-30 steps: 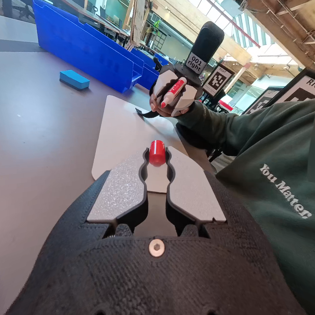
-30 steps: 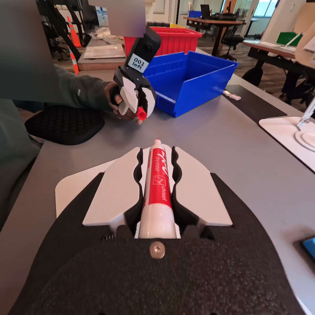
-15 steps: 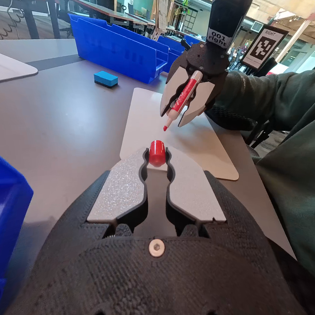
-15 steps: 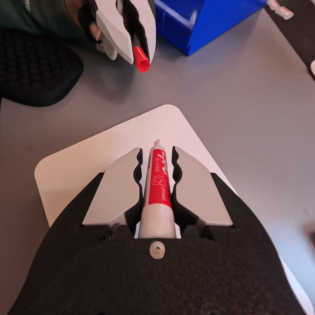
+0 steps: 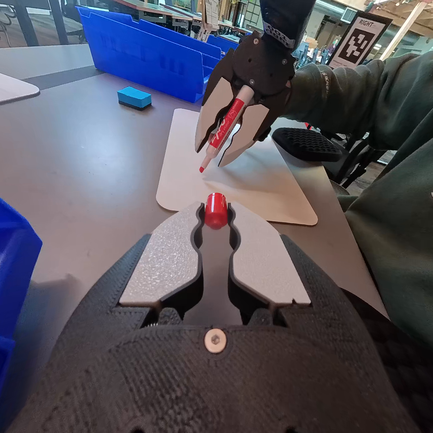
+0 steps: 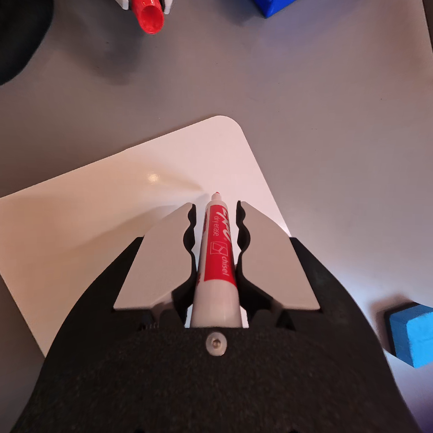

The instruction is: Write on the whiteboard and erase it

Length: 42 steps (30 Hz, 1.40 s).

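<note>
- Around the whiteboard (image 5: 246, 187), which lies flat on the grey surface (image 5: 82, 164), a blue eraser block (image 5: 134, 98) with a dark underside sits off to one side, apart from the board and just in front of a long blue bin (image 5: 145, 58).
- Nothing lies on the whiteboard itself; its face shows no marks in either view.
- Beyond the board's far edge, the person's green sleeve (image 5: 351, 93) reaches in, and a black mesh pad (image 5: 304, 145) sits beside the surface's edge.
- The right claw (image 6: 216, 206) is clenched on a red-and-white marker (image 6: 216, 257), uncapped, held lengthwise between the fingers with the red tip poking past them.
- From the left wrist view the marker is tilted down toward the board; the tip is just above it or barely touching, and I cannot tell which.
- The left claw (image 5: 215, 206) is clamped on the red cap (image 5: 215, 210) near its fingertips, hovering by the near corner of the board, apart from the marker.
- In the right wrist view the cap's open end faces the camera at the top edge, over bare surface beyond the board.
- A second blue bin (image 5: 14, 269) shows at the left border of the left wrist view; only its outer wall is visible, so its contents cannot be told.
- The long bin's inside is also hidden from these angles.
- A white flat object (image 5: 14, 89) lies at the far left edge of the surface.
</note>
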{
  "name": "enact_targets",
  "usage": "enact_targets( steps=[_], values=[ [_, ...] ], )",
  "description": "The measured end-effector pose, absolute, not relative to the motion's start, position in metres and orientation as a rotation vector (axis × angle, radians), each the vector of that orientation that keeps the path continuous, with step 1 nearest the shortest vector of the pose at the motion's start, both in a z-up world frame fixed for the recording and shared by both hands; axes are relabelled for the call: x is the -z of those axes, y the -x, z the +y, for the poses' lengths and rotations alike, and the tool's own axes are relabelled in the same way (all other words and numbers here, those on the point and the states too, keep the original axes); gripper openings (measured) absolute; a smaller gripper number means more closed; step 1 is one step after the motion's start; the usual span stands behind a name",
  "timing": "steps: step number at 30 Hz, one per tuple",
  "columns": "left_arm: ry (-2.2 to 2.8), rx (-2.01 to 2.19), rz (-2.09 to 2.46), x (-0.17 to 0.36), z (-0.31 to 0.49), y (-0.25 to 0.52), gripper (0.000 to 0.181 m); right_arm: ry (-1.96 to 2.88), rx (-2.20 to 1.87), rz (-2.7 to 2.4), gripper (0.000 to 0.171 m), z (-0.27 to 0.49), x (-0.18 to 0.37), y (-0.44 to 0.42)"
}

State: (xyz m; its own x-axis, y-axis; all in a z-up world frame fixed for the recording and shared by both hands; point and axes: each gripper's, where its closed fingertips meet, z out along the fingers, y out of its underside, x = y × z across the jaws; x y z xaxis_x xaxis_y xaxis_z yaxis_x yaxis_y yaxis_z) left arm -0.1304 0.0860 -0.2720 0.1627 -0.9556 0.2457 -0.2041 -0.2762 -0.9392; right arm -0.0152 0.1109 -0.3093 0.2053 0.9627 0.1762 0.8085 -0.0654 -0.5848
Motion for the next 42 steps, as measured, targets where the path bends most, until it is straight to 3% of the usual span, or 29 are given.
enact_targets(
  steps=[26, 42],
  values=[
    [1.652, 1.188, 1.139, 0.274, 0.085, 0.13, 0.018, 1.937, -0.291, -1.67, 0.033, 0.122, 0.317, 0.016],
    [1.655, 1.198, 1.158, 0.275, 0.081, 0.128, 0.018, 1.872, -0.405, -1.777, 0.033, 0.079, 0.318, 0.044]
  ],
)
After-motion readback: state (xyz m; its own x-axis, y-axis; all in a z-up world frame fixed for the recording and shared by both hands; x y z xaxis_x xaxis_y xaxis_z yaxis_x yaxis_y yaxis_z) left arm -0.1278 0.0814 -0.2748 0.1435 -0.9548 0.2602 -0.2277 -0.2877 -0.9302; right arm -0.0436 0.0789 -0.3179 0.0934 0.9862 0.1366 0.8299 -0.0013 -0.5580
